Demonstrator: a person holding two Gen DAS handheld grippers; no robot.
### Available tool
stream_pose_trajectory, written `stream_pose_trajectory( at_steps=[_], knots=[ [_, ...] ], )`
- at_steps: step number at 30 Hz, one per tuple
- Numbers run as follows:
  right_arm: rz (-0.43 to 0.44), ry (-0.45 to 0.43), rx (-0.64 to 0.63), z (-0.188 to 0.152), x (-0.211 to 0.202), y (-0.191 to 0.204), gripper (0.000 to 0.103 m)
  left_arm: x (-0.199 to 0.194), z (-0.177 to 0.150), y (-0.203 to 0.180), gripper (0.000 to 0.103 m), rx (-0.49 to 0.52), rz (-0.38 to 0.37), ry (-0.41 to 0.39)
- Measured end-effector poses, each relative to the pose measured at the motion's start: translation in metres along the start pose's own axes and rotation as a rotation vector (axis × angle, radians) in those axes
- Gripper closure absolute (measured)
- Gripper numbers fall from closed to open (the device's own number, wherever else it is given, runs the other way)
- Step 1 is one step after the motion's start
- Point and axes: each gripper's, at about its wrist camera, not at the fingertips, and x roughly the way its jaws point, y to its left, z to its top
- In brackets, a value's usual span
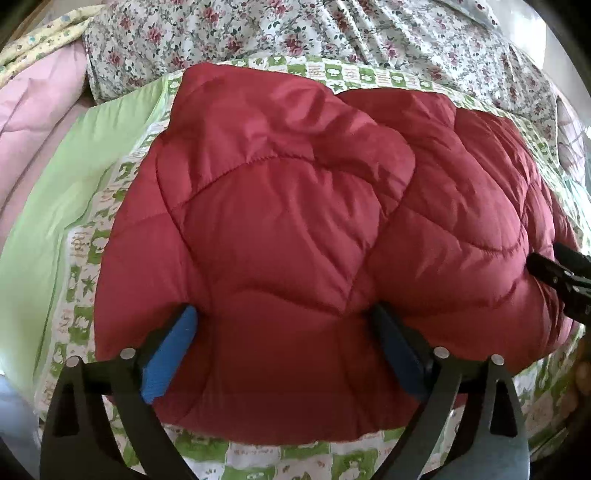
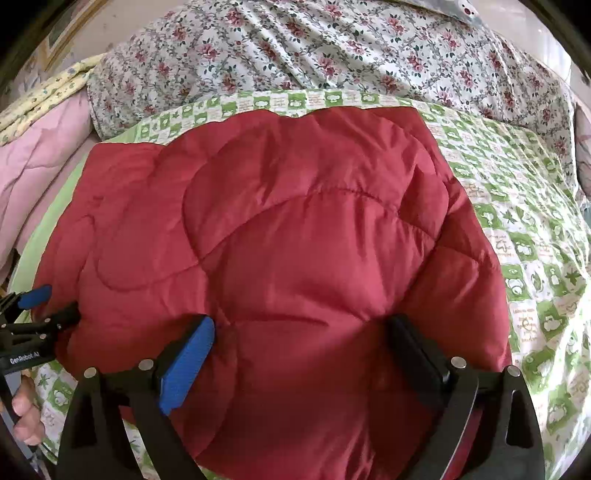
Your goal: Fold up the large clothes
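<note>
While one red quilted jacket (image 1: 295, 221) lies folded, two hand-held grippers (image 1: 284, 325) (image 2: 303, 336) gape apart.

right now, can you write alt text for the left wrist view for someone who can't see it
A puffy red quilted jacket, folded into a bundle, lies on a green-and-white patterned sheet, with the open left gripper set wide over its near edge. The right gripper enters from the right edge; a floral quilt lies behind.

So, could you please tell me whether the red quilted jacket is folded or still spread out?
Folded: the red quilted jacket lies as a compact puffy bundle on the green patterned sheet, one layer overlapping another.
</note>
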Motion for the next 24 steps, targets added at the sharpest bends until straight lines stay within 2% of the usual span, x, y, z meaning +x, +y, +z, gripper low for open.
stream_pose_trajectory(
  at_steps=[7,10,13,15,17,20,24],
  knots=[
    [0.032,-0.003,0.027,0.004,-0.011,-0.003,0.007,-0.011,0.007,0.006,0.006,-0.018,-0.035,-0.022],
    [0.088,-0.065,0.047,0.015,-0.03,-0.004,0.009,-0.023,0.021,0.018,0.006,-0.057,-0.068,-0.054],
    [0.09,-0.119,0.028,0.035,-0.039,0.0,0.009,-0.023,0.045,0.026,0.006,-0.067,-0.041,-0.072],
    [0.078,-0.105,0.009,0.05,-0.026,0.003,0.009,-0.016,0.06,0.03,0.006,-0.076,-0.026,-0.069],
    [0.055,-0.054,0.007,0.061,-0.004,0.001,0.01,-0.001,0.071,0.033,0.008,-0.084,-0.018,-0.04],
    [0.013,0.022,0.017,0.071,0.034,-0.009,0.011,0.032,0.083,0.038,0.009,-0.082,0.032,0.012],
    [-0.01,0.045,0.045,0.083,0.055,-0.019,0.011,0.063,0.098,0.039,0.009,-0.092,0.052,0.047]
  ],
)
